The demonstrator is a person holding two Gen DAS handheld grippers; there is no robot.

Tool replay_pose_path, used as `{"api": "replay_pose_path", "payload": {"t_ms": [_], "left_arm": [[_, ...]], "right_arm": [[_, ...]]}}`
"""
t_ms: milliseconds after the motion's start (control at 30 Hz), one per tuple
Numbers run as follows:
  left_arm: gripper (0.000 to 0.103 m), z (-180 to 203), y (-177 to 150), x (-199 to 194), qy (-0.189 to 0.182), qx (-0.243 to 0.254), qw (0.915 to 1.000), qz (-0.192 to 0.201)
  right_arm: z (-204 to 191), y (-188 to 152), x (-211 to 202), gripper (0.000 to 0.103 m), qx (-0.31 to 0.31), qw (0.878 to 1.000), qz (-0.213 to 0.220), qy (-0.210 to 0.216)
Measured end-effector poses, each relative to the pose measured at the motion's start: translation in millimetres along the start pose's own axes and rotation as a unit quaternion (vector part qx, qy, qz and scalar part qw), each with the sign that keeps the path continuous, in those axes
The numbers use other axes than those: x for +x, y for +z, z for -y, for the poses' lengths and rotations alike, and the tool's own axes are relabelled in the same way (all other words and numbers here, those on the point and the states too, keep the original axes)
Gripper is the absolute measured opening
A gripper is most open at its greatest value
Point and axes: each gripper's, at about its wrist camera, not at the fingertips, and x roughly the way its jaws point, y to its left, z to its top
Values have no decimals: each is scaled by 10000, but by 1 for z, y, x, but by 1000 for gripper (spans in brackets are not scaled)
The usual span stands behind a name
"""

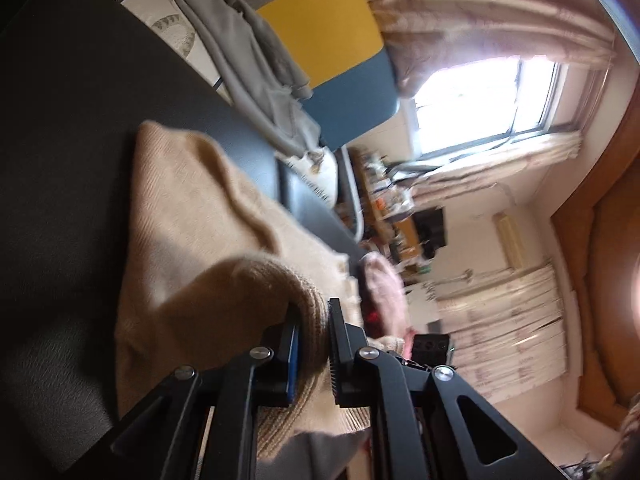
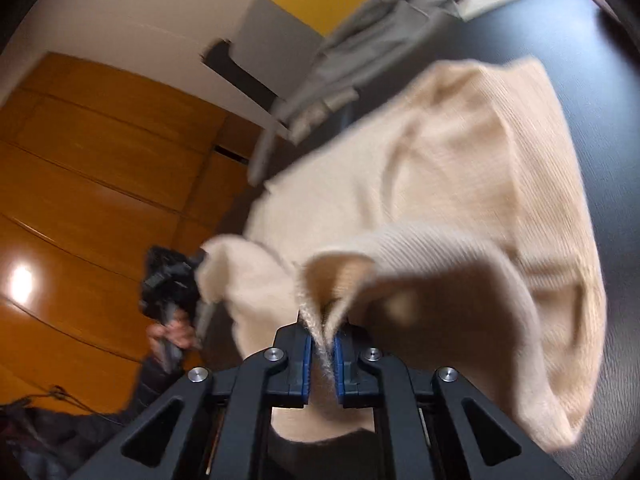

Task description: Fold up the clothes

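Closest to the right wrist camera, the right tool (image 2: pixel 322 344) is clamped on a ribbed edge of the beige sweater (image 2: pixel 472 184); the knit is pinched between its two blue pads. From this grip the cloth rises and spreads away over the dark surface (image 2: pixel 600 80). Its far edge lies flat there, with bare dark room beyond it and on the right side.

In the left wrist view, the left tool (image 1: pixel 314 332) is also closed on the sweater (image 1: pixel 192 216), on a thick ribbed hem that curls over its fingers. Beyond this grip the sweater lies stretched along the dark surface (image 1: pixel 60 120), which is bare and wide on the left side of that view.

A grey garment (image 1: pixel 256 64) lies crumpled at the far edge of the surface, well apart from the sweater. Behind it stands a panel in yellow and blue (image 1: pixel 332 40). The window (image 1: pixel 484 96) and curtains are further back.

From the right wrist view, the left tool (image 2: pixel 200 260) shows at the left, holding another corner of the sweater, with the person's hand (image 2: pixel 172 336) gripping its handle below and a dark sleeve under it. Both views are tilted and somewhat blurred. Orange wood panels (image 2: pixel 100 160) fill the room behind that hand.
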Motion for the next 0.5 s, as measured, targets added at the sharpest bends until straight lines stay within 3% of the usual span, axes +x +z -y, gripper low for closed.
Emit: {"api": "replay_pose_path", "payload": {"t_ms": [200,300,400,500], "left_arm": [[8,-2,35,5,-236,-332,9981,452],[8,-15,54,12,54,-597,9958,693],[8,-23,59,16,437,-642,9947,680],[13,-23,55,6,631,-391,9954,604]], "right_arm": [[6,43,1,9,444,9947,741,564],[40,64,12,9,1324,9822,1202,583],[67,71,25,13,2064,9668,1421,497],[83,72,34,26,2451,9570,1412,646]]}}
